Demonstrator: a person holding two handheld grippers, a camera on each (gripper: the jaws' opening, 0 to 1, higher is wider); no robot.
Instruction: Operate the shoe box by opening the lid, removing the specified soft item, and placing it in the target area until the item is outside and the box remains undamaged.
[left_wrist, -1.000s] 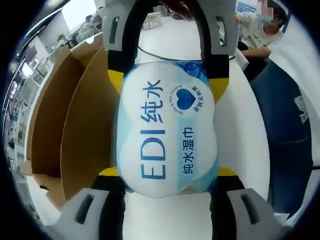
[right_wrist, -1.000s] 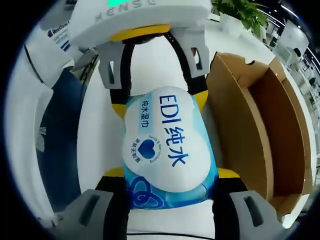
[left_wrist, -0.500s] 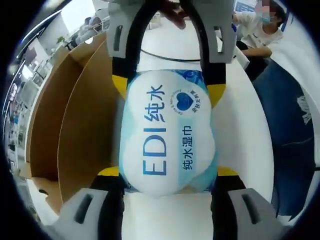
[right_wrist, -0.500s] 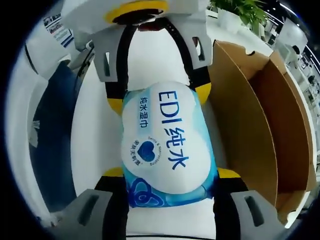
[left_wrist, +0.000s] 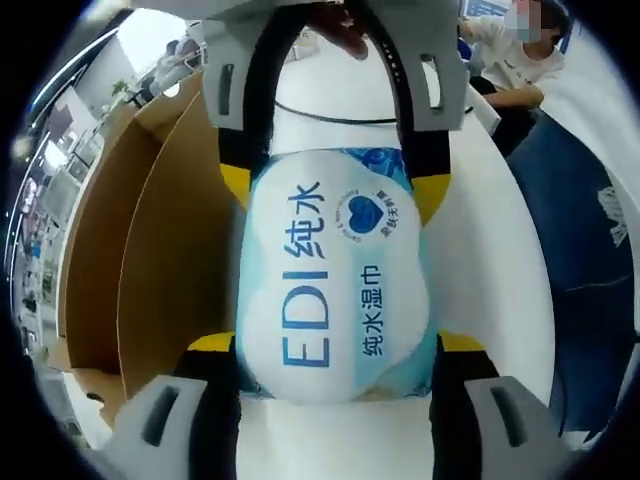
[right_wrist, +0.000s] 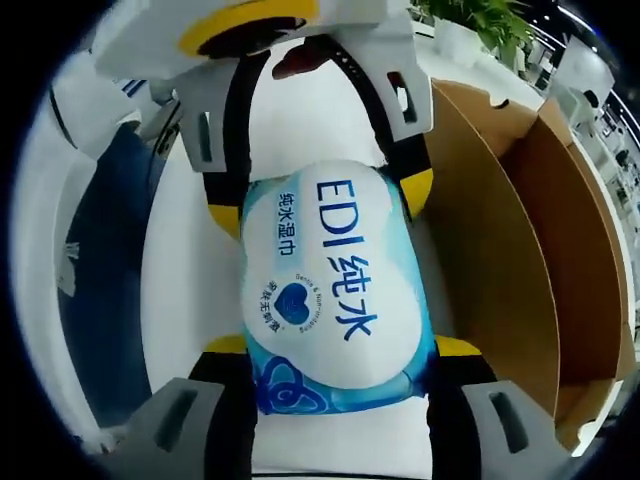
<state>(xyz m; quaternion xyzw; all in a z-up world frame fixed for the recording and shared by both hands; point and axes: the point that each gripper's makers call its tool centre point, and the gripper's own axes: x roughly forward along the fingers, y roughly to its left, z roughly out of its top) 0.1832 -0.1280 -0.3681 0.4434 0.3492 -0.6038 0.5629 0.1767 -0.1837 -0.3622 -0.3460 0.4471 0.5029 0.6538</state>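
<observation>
Beside the open shoe box (left_wrist: 150, 270), both tongs (left_wrist: 335, 345) (right_wrist: 335, 350) clamp the wet-wipes pack (left_wrist: 335, 275).

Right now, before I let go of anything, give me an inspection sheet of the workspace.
Surface: white table, bare beside the pack.
Job's things: wet wipes pack, labelled EDI, outside the box; open cardboard shoe box beside it, no damage seen.
Clutter: dark blue cloth at the table edge.
Grippers: left gripper shut on one end of the pack; right gripper shut on the opposite end.
Cables: thin black cable running across behind the right gripper.
Surroundings: seated person in the background, potted plant, office furniture.
</observation>
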